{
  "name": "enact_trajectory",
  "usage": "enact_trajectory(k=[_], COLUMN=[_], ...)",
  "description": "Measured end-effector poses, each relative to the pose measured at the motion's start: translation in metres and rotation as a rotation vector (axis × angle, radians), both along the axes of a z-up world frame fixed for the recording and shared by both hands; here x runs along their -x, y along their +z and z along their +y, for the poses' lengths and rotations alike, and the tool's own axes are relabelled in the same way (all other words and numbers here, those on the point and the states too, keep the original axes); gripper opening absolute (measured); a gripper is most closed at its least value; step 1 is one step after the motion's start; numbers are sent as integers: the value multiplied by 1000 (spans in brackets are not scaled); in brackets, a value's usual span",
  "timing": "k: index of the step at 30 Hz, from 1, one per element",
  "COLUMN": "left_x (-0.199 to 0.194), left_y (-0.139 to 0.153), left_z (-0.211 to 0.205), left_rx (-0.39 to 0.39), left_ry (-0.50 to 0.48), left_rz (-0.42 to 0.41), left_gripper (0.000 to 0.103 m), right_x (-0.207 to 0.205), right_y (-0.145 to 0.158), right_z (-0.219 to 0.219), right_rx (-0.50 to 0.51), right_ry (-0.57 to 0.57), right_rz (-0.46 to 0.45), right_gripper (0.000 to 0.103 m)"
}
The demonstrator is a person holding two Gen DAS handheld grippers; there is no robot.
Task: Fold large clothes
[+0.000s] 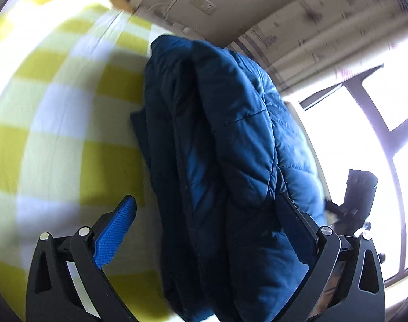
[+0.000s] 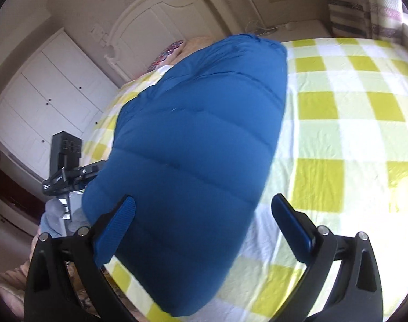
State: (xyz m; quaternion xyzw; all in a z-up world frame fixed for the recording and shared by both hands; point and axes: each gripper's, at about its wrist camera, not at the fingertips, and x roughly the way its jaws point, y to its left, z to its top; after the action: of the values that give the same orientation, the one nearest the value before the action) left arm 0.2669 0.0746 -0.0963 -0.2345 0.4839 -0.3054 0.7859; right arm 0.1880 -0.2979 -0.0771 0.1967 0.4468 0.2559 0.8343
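**Blue padded jacket lies between spread fingers on the bed**

The folded, quilted blue puffer jacket (image 2: 193,145) lies on the bed's yellow-and-white checked sheet (image 2: 338,123). The right gripper (image 2: 204,222) has its fingers wide apart, the jacket's near end between them, lying against the left finger and clear of the right one. The left gripper (image 1: 206,214) also stands with fingers apart; the jacket bulges against its right finger, leaving the left finger (image 1: 115,233) bare over the sheet.

Left gripper (image 1: 204,214): black curved arms, silver round screw heads at pivots, ribbed blue pads (image 1: 115,232). Right gripper (image 2: 204,216): same black frame, silver screws, blue ribbed pads (image 2: 116,233). Person's hand (image 2: 56,214) wore pale blue-grey glove.
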Motion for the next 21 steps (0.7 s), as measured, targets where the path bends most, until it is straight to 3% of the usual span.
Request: enact_trajectory(k=[4,7,9,10,11,14,18,21], left_x=[0,5,5,2,5,13,1,-12], left_y=[-12,-12,-12,-9,-2,22,52,68], left_z=[-11,-19,-18,-20,-24,-39,-45,-58], left_rx=[30,6,48,78,61,-4,66,29], left_ry=[17,8,-9,-19,-12,6,38,52], left_rz=[40,-13,13,7,-38,-154,-227,-301], left_gripper=[99,99,89,73,63,48,46,46], right_x=[-7,-2,8,14,18,27,22,2], right_y=[-15,-17,-9,-6,-2,16,48,56], right_z=[11,12,20,23,25,32,21,10], right_rx=[-14,-24,32,57,76,140,129,141], right_ry=[-11,-25,-33,-45,-54,-100,-141,-160], right_rz=[40,12,-68,-103,-132,-246,-341,-356], right_gripper=[101,101,92,81,73,59,56,56])
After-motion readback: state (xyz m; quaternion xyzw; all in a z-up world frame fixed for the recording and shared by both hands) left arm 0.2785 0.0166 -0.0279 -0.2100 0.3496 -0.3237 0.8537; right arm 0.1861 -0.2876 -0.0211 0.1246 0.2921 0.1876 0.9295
